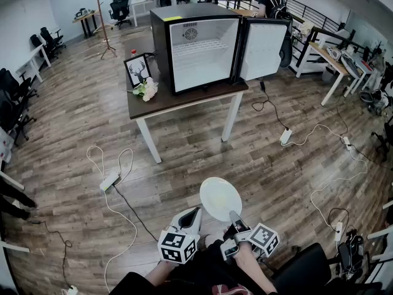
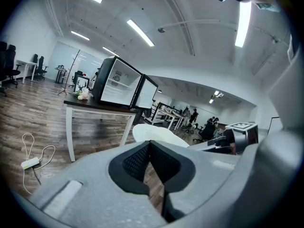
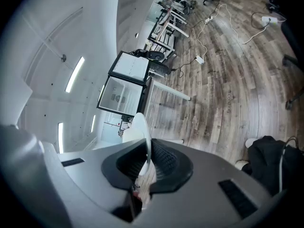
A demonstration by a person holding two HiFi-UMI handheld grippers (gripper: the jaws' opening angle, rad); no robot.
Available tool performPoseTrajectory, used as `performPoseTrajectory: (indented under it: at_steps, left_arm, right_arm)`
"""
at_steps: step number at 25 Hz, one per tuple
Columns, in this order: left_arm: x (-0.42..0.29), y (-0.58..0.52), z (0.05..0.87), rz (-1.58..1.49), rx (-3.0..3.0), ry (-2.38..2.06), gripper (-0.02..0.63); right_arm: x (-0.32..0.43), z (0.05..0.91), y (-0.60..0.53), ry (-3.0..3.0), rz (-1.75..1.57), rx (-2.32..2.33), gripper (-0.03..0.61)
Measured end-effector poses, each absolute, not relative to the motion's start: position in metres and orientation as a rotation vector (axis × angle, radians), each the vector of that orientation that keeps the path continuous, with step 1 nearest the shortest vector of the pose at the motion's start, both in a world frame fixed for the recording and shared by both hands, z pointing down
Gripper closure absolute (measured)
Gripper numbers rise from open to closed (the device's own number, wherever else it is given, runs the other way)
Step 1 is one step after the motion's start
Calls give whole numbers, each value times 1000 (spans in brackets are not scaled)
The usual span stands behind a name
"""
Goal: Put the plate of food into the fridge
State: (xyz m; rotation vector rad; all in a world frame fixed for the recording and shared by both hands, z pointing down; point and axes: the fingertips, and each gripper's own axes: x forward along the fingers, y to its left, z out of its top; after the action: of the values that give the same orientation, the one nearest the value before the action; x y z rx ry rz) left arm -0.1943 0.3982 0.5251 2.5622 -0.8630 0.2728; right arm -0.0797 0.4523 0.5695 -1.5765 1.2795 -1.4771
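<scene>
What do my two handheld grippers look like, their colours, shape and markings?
Both the left gripper and right gripper have light grey moulded bodies tapering to two jaws lined with black ribbed pads. Each carries a white cube printed with black square markers.

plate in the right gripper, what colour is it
Plain white, with no pattern visible. The plate shows best in the head view.
</scene>
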Motion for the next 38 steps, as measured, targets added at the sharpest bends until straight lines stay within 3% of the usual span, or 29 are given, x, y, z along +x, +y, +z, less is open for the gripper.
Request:
performPoseTrajectory:
  at_steps: [20,38]
  left_arm:
    - [-224,410,535,297,2550,-852,606]
    - [-152,293,516,217,2548,-1033,606]
  right_arm:
    - [-131,579,444,1326,-1474,-1472,516]
    - [-55,565,313,1487,-1451,-1309,532]
